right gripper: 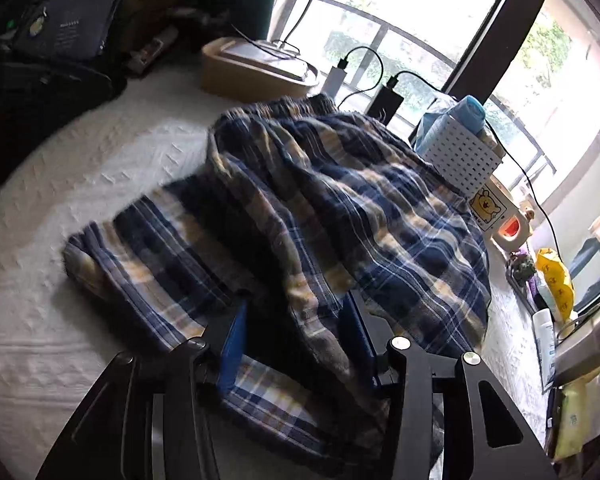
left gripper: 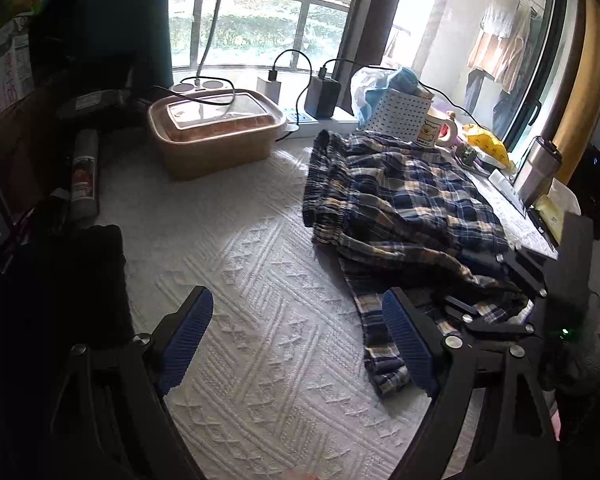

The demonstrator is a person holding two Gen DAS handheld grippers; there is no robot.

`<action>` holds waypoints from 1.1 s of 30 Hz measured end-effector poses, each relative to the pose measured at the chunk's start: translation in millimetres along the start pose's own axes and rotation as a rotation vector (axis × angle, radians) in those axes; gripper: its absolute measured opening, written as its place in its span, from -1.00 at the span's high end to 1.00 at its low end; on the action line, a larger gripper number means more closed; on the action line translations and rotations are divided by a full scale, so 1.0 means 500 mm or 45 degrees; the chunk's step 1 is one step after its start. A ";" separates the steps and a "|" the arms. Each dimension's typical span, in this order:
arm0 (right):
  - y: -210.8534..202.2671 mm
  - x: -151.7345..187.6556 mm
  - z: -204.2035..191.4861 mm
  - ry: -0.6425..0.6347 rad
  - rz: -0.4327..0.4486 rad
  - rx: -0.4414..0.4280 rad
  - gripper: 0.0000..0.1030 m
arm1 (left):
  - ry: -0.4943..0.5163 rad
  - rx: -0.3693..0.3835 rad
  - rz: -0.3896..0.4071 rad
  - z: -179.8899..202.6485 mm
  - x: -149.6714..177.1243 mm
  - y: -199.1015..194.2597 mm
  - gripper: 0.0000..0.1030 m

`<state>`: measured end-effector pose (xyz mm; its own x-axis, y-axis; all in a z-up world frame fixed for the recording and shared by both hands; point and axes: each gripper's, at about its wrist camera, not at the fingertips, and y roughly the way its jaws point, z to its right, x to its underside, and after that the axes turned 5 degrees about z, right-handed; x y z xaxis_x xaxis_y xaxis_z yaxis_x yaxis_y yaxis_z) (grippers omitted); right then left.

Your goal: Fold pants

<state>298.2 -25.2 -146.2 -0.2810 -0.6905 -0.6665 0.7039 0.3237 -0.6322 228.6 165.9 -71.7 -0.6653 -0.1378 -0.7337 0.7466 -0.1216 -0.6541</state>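
The right claw (right gripper: 296, 344) points down onto the plaid pants (right gripper: 340, 208), its blue pads partly apart with a ridge of the cloth rising between them. The pads do not visibly pinch the cloth, so whether it is gripped cannot be told. In the left wrist view the right claw's black frame (left gripper: 512, 280) lies on the near right edge of the pants.

The left claw (left gripper: 298, 340) stands wide and holds nothing. Bare white quilted cloth (left gripper: 260, 280) shows between its pads, and one pad (left gripper: 408, 340) sits just beside the nearest pant leg.

The pants (left gripper: 400, 200) lie rumpled on the white-covered desk. Their gathered waistband (right gripper: 276, 108) is at the far end, toward the window, and one leg is folded out to the left, flat on the cloth.

Left of the pants and farther back sits a tan box with a clear lid (left gripper: 216, 128). Behind the waistband two chargers (left gripper: 322, 94) with black cables stand on a power strip. Right of the pants are a white perforated basket (right gripper: 464, 156), a mug with a bear picture (right gripper: 488, 208), a yellow bag (right gripper: 556, 280) and a steel tumbler (left gripper: 538, 168).
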 end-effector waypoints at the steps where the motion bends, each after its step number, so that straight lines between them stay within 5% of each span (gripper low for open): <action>1: 0.003 -0.002 0.002 -0.003 0.014 0.009 -0.06 | 0.001 -0.001 -0.003 0.005 0.000 0.000 -0.67; 4: 0.011 -0.012 0.012 0.018 0.023 0.035 0.04 | 0.005 -0.005 0.003 0.017 -0.001 -0.008 -0.67; 5: 0.014 -0.013 0.017 0.031 0.020 0.018 0.32 | 0.003 -0.007 0.008 0.020 -0.002 -0.011 -0.67; 6: 0.019 -0.012 0.023 0.047 0.002 -0.007 0.95 | 0.000 -0.012 0.012 0.022 -0.003 -0.015 -0.67; 17: -0.102 -0.001 0.112 0.178 0.117 -0.133 0.97 | -0.038 -0.106 0.009 0.069 -0.022 -0.024 -0.67; 27: -0.070 0.061 0.108 0.267 -0.003 -0.231 0.95 | 0.056 -0.115 -0.010 0.154 -0.013 0.006 -0.68; 29: -0.082 0.060 0.104 0.274 0.013 -0.246 0.86 | 0.074 -0.126 0.000 0.163 -0.012 0.002 -0.68; 30: -0.088 0.060 0.105 0.284 0.017 -0.271 0.65 | 0.079 -0.133 0.004 0.165 -0.013 0.002 -0.68; 33: -0.123 0.062 0.120 0.347 0.065 -0.325 -0.68 | 0.075 -0.138 0.007 0.165 -0.014 0.003 -0.68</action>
<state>285.4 -105.3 -104.2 -0.4371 -0.4830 -0.7587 0.5461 0.5277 -0.6506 234.3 85.8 -52.2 -0.6625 -0.0798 -0.7448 0.7478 -0.0139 -0.6637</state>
